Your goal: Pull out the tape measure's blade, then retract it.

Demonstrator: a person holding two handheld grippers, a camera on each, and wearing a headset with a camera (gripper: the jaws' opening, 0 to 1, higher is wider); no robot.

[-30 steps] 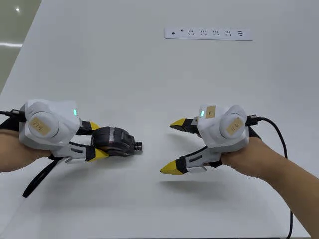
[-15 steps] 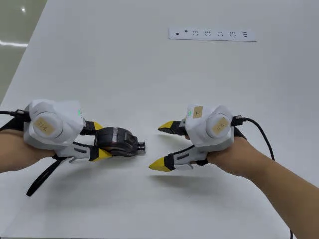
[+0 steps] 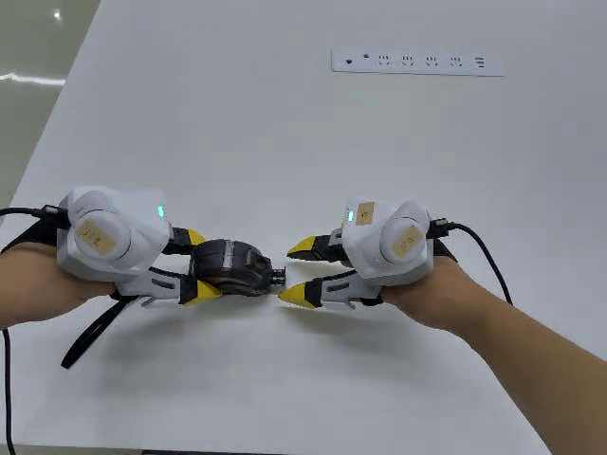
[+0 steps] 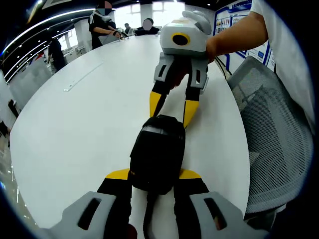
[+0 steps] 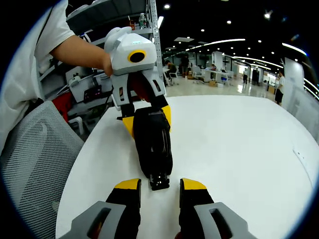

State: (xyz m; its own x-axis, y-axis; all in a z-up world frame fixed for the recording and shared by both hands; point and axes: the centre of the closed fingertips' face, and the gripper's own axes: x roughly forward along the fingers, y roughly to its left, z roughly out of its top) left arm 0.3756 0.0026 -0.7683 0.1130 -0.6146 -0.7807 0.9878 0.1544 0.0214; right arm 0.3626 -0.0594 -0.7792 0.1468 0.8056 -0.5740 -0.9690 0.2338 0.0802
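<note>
The head view is looking down over the white desk (image 3: 285, 114); both gripper views are facing each other closely, sharing the black tape measure (image 4: 158, 149).

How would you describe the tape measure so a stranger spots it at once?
Start on the white table, near side. The tape measure is the black rounded case clamped in the left gripper, its tip toward the open right gripper. Unlike the white power strip, it is dark.

- The right hand-held gripper (image 5: 159, 188) rises from the near edge, its yellow-tipped jaws apart.
- A black tape measure (image 5: 152, 139) lies on the white surface (image 5: 239, 149), with its near end between those tips.
- The left hand-held gripper (image 5: 147, 119) clamps the tape measure's far end.
- A mesh chair (image 5: 35, 144) stands at the left.
</note>
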